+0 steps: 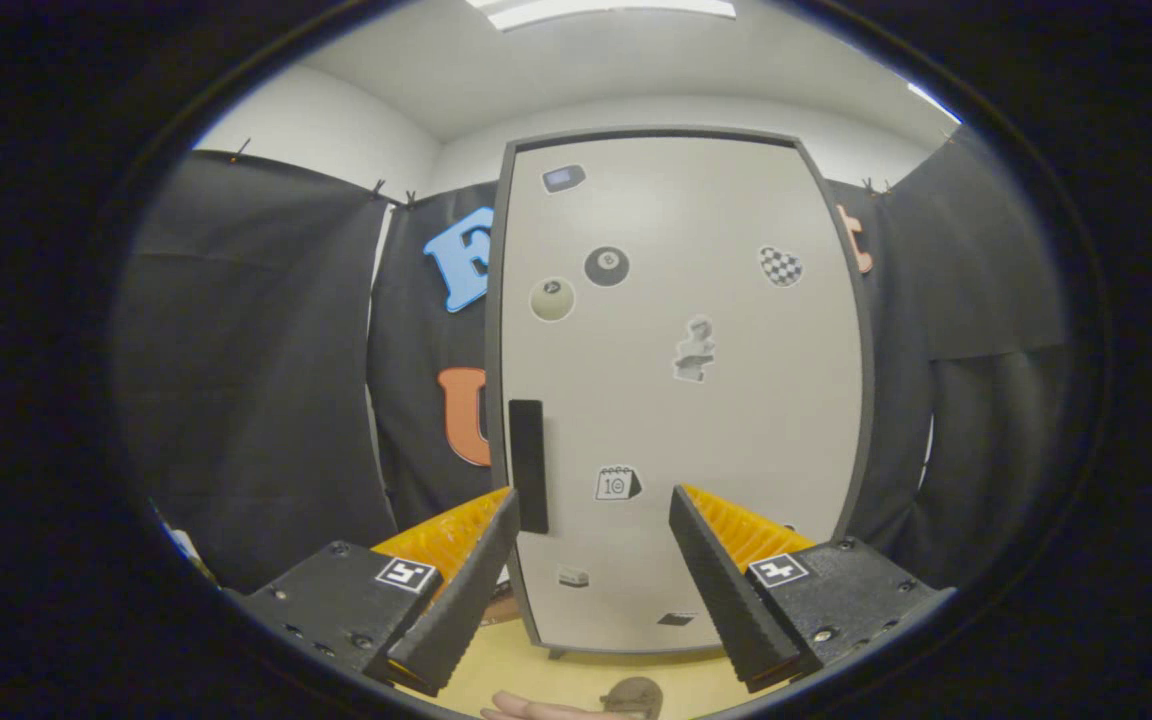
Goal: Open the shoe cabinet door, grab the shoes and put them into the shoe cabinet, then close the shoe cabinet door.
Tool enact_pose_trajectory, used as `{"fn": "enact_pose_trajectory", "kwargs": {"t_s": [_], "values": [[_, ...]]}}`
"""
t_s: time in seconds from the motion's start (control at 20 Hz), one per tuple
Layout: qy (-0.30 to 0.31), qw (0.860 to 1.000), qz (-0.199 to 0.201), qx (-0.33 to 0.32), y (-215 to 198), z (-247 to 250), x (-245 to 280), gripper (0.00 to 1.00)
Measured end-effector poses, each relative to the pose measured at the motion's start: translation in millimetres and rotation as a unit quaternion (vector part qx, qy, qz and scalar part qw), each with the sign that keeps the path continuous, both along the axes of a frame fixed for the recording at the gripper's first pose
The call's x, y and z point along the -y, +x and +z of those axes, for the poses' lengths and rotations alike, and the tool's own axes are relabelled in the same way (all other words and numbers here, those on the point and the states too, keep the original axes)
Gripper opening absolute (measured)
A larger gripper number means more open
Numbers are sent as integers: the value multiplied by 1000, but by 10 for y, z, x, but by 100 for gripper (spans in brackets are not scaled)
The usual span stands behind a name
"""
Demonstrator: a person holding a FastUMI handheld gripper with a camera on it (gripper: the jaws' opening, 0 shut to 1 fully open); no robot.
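While the gripper [596, 500] points at the shoe cabinet [681, 390], its fingers stand wide apart, gripping nothing. Cabinet door [736, 420] is closed, stickers scattered on it, dark handle [527, 466] at its left edge just ahead of the left finger. A hand [536, 709] and a brown object [634, 695] show below the fingers, on the yellowish floor [576, 670].

Black cloth [256, 370] hangs on both sides ahead of me, clipped along the top. Above it I see white wall [336, 130] and a ceiling light [601, 10].
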State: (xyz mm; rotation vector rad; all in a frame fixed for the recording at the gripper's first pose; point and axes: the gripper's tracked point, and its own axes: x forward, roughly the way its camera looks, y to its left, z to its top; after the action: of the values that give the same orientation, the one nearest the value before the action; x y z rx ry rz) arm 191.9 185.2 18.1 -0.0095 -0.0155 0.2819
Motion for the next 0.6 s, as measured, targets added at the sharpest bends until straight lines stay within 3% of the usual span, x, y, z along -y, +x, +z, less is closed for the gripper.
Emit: {"fn": "enact_pose_trajectory", "kwargs": {"t_s": [0.4,0.6], "values": [[-1,999,-7,-32,805,-199,-570,98],[27,999,0,-40,996,-158,-619,75]]}}
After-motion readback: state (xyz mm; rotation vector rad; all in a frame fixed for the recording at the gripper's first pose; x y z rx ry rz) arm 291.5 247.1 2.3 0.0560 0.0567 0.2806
